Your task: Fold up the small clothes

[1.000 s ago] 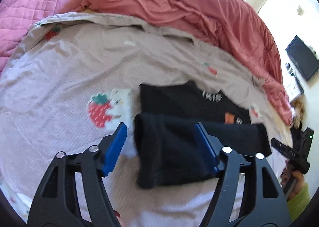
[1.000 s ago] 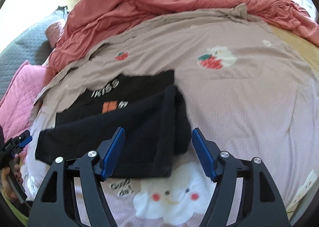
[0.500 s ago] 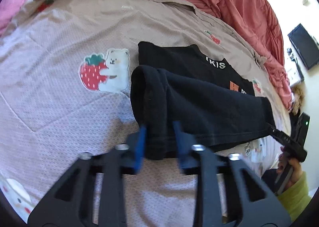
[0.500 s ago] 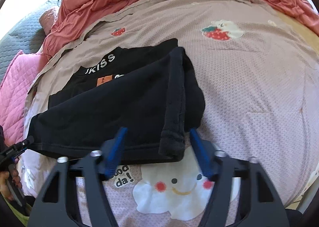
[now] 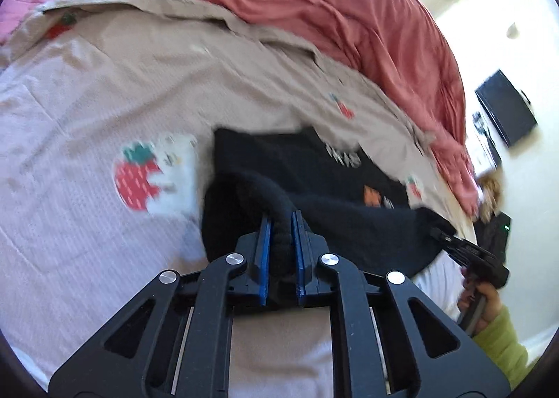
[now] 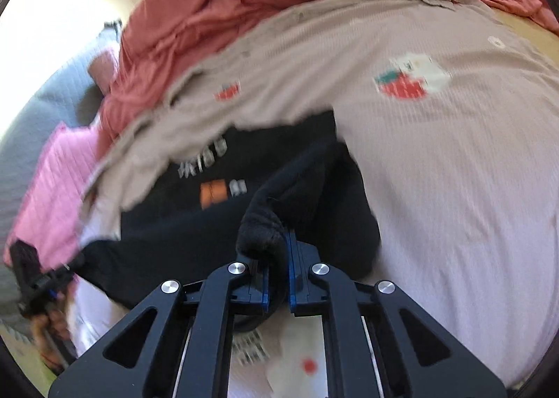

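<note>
Bed (image 5: 87, 223): black garment (image 5: 332, 223) in both tongs

Black shirt (image 5: 314, 167) on strawberry-print beige sheet (image 5: 87, 101), coral duvet (image 5: 314, 6).

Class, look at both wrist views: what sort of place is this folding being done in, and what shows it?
Most likely a bedroom: the black garment lies on a bed sheet with strawberry prints, beside a rumpled red duvet and a pink quilted pillow.
</note>
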`<state>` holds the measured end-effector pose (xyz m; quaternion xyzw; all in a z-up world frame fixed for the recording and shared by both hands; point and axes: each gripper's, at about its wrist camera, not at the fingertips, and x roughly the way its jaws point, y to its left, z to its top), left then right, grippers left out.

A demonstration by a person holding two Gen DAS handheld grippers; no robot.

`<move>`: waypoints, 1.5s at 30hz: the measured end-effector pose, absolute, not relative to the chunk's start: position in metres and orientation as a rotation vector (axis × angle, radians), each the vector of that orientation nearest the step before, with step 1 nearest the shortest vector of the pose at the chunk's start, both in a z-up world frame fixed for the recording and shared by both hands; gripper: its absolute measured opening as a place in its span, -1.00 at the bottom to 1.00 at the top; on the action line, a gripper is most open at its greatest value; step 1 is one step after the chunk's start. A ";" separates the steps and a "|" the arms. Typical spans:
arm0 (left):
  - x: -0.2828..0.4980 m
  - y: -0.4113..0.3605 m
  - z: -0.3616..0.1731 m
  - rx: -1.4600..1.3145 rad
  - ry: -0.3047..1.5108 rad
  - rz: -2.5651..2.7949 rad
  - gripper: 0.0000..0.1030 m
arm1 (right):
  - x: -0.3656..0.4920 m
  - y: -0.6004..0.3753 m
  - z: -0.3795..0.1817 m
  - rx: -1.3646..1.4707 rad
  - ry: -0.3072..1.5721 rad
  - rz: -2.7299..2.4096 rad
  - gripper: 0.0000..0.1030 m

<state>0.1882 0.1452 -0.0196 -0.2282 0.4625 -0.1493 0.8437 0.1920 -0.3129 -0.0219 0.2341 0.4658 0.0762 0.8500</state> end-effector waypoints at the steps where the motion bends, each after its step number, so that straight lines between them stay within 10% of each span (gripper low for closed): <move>1: 0.194 0.148 -0.021 -0.493 0.963 -0.301 -0.88 | 0.200 -0.315 -0.018 0.501 0.964 0.157 -0.87; 15: 0.217 0.176 -0.025 -0.540 0.824 -0.154 -0.79 | 0.305 -0.324 -0.022 0.553 0.969 -0.005 -0.79; 21: 0.210 0.169 0.003 -0.454 0.789 -0.188 -0.49 | 0.300 -0.326 -0.018 0.512 0.949 -0.034 -0.03; 45: 0.220 0.072 -0.058 -0.124 1.058 -0.477 -0.14 | 0.230 -0.249 -0.064 0.027 1.093 0.133 0.14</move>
